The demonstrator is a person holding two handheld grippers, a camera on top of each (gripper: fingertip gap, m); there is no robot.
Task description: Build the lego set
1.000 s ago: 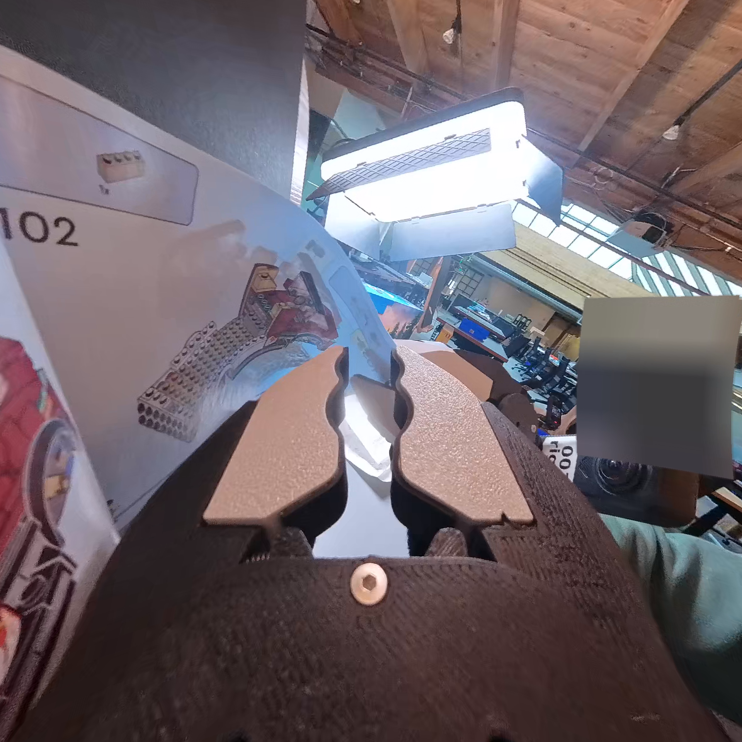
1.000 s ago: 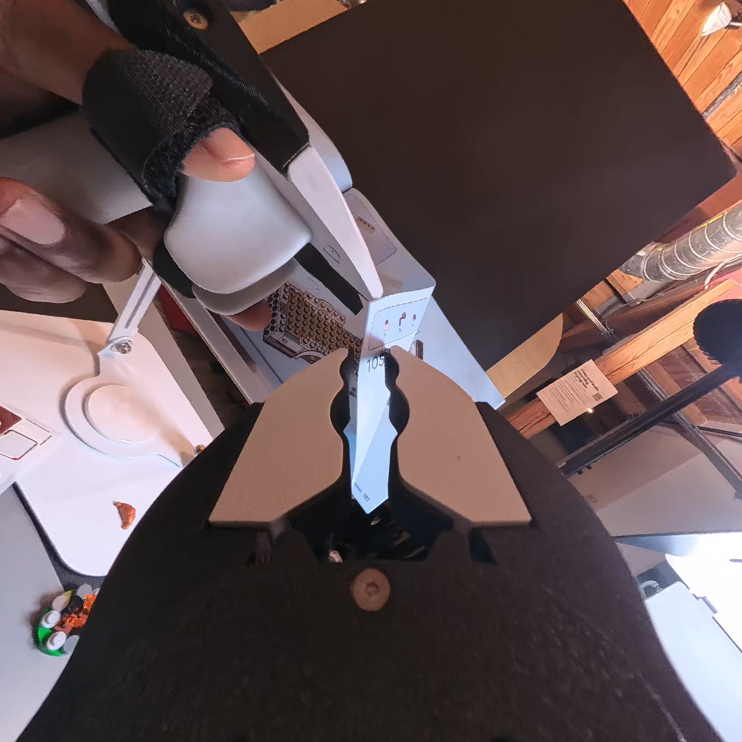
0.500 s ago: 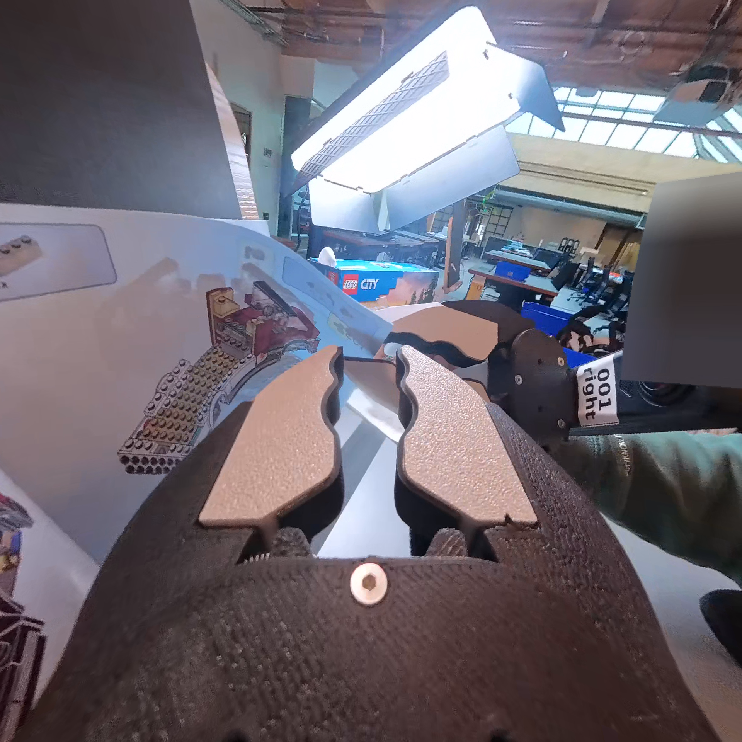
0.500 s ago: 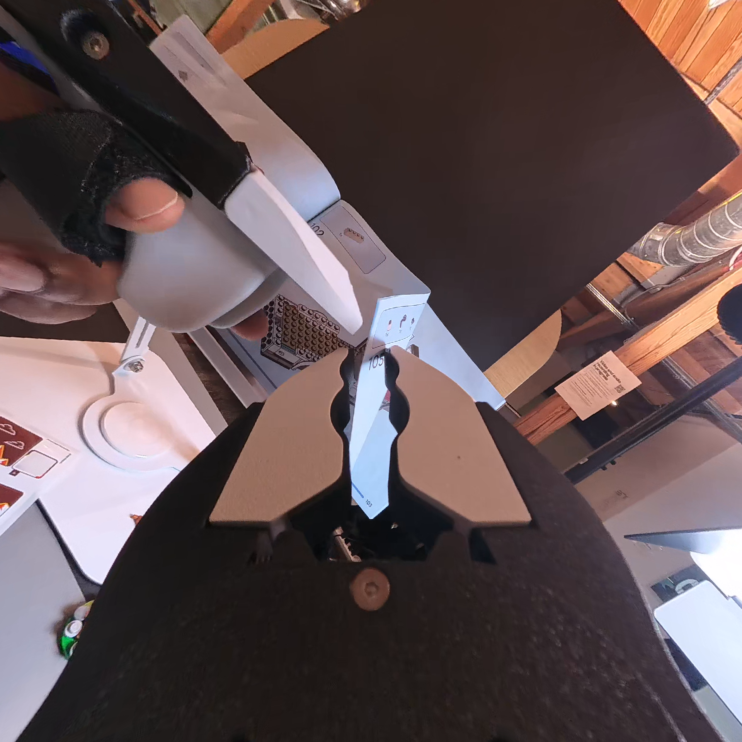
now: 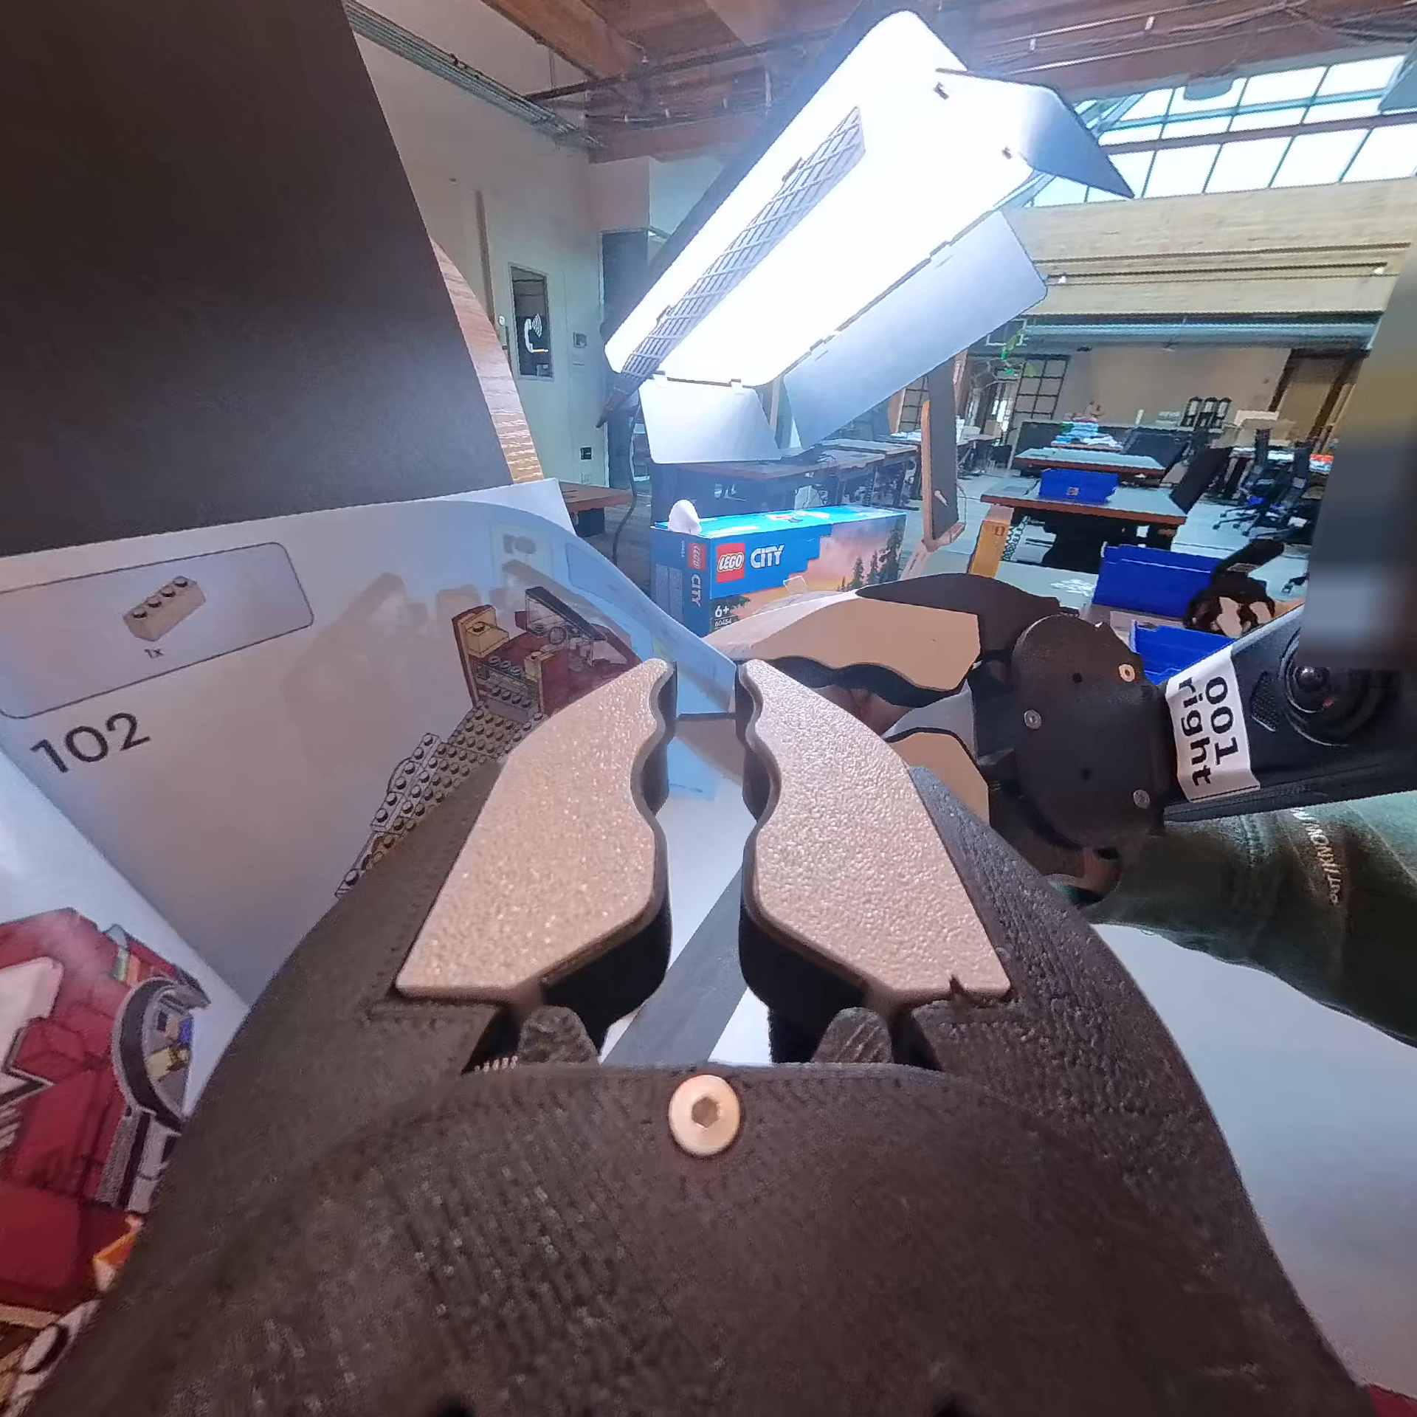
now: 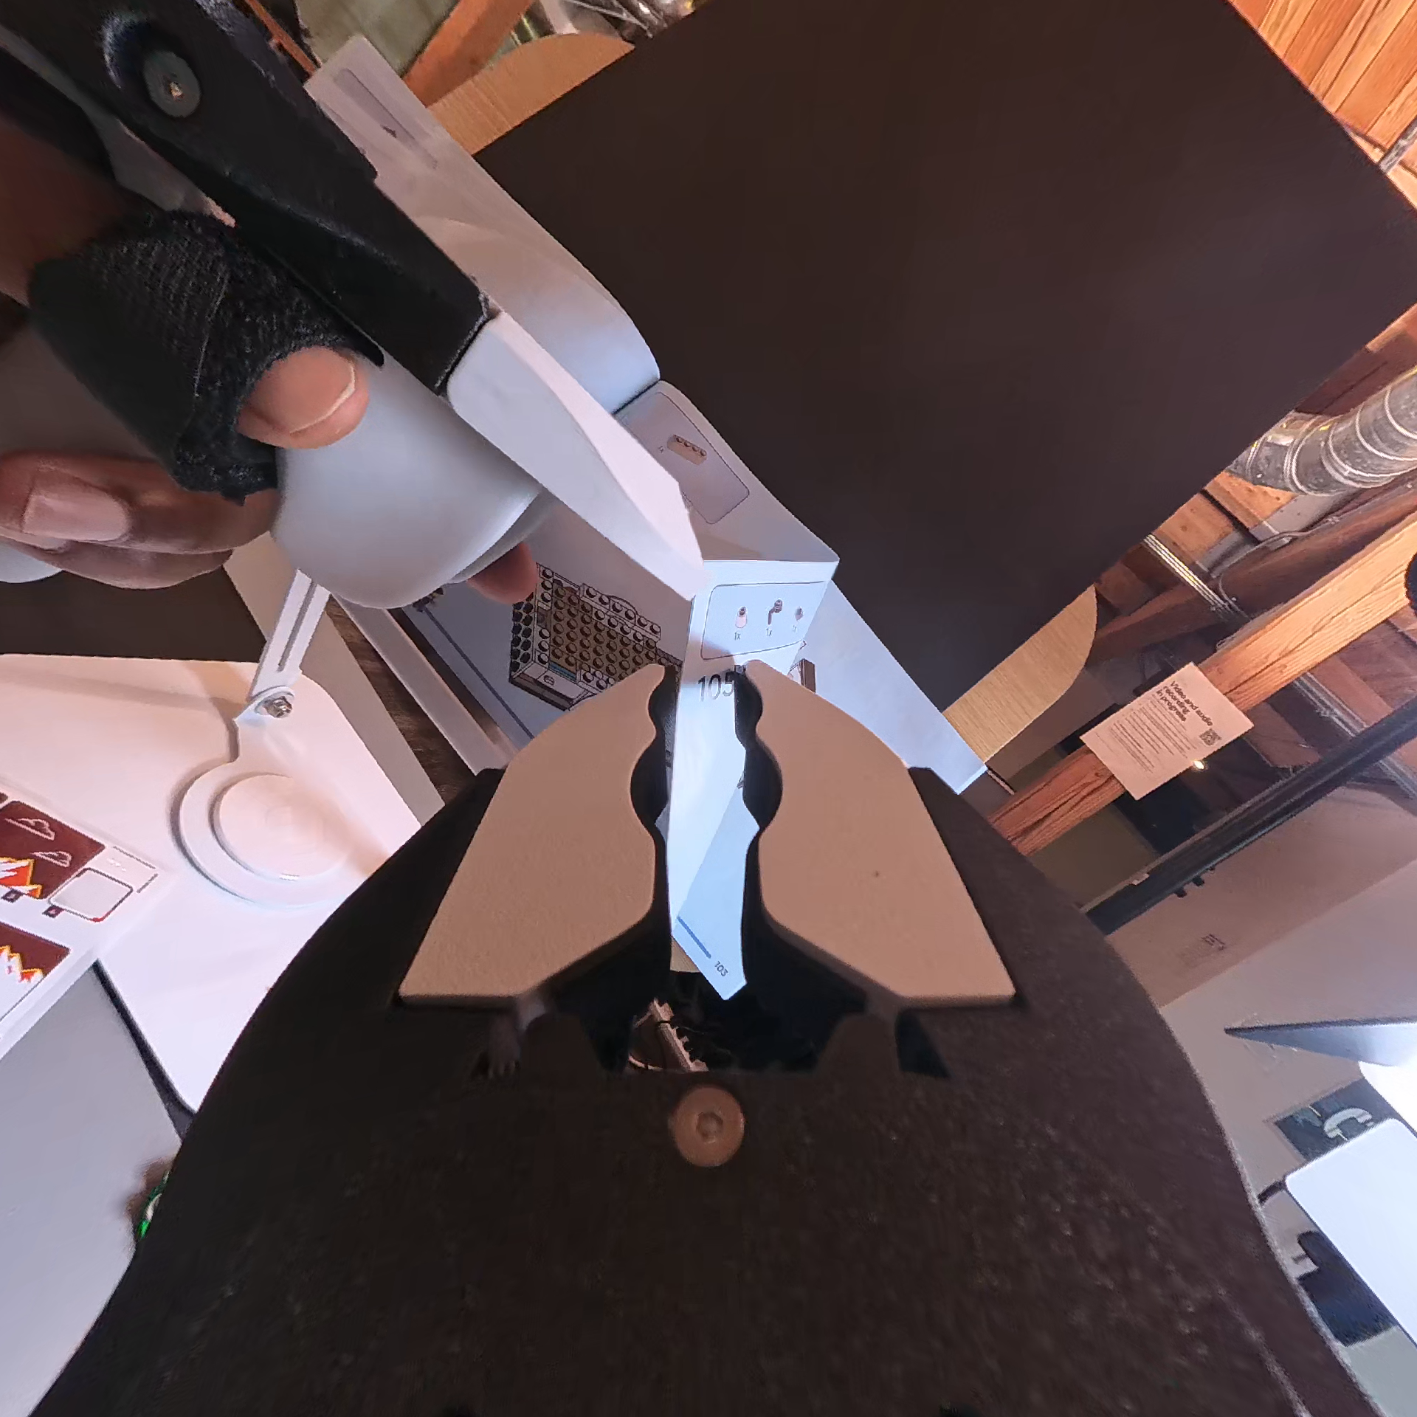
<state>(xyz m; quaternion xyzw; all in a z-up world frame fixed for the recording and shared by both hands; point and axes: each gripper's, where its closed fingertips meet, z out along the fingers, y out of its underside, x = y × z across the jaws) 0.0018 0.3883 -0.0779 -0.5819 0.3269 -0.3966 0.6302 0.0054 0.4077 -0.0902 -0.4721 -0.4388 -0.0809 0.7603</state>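
Change since earlier: left wrist view tilted down from the ceiling; instruction booklet (image 5: 253, 736) now fuller in frame, right gripper (image 5: 736, 659) nearer.
Left wrist view, left gripper (image 5: 704, 678): jaws parted by a narrow slit at the tips, nothing clearly clamped; tips just in front of the lifted page edge.
Left wrist view, surroundings: right gripper reaching in from the right, pinching the page corner; green sleeve (image 5: 1265, 905) behind it; blue lego box (image 5: 774, 563) farther back under a bright light panel (image 5: 828, 222).
Right wrist view, right gripper (image 6: 704, 678): nearly closed, gripping a booklet page (image 6: 709, 828) standing upright between the fingers (image 6: 552, 843).
Right wrist view, surroundings: left gripper (image 6: 682, 567) at upper left, held by a hand (image 6: 153, 460), tip touching the page top; sticker sheet (image 6: 46, 866) at the left edge on the white table (image 6: 115, 721).
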